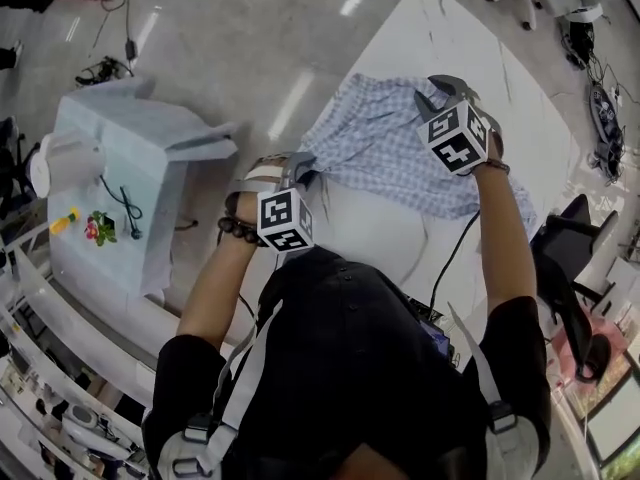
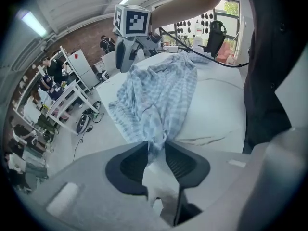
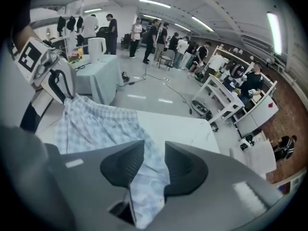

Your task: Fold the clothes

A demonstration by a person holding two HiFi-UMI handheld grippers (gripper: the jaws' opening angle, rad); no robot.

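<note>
A blue-and-white checked garment [image 1: 385,148] lies spread and rumpled on the white table [image 1: 440,38]. My left gripper [image 1: 300,173] is at the garment's near left corner. In the left gripper view a bunched fold [image 2: 159,95] runs between its jaws [image 2: 155,146], which stand a little apart around it. My right gripper [image 1: 440,93] is over the garment's far right part. In the right gripper view the fabric [image 3: 96,124] lies loosely in the gap between its jaws [image 3: 154,146], which are parted.
A second table draped in pale blue cloth [image 1: 110,138] stands to the left, with a white kettle [image 1: 60,163] and small flowers [image 1: 98,228] on it. A black chair [image 1: 570,258] is at the right. Cables lie on the floor. Several people stand far back.
</note>
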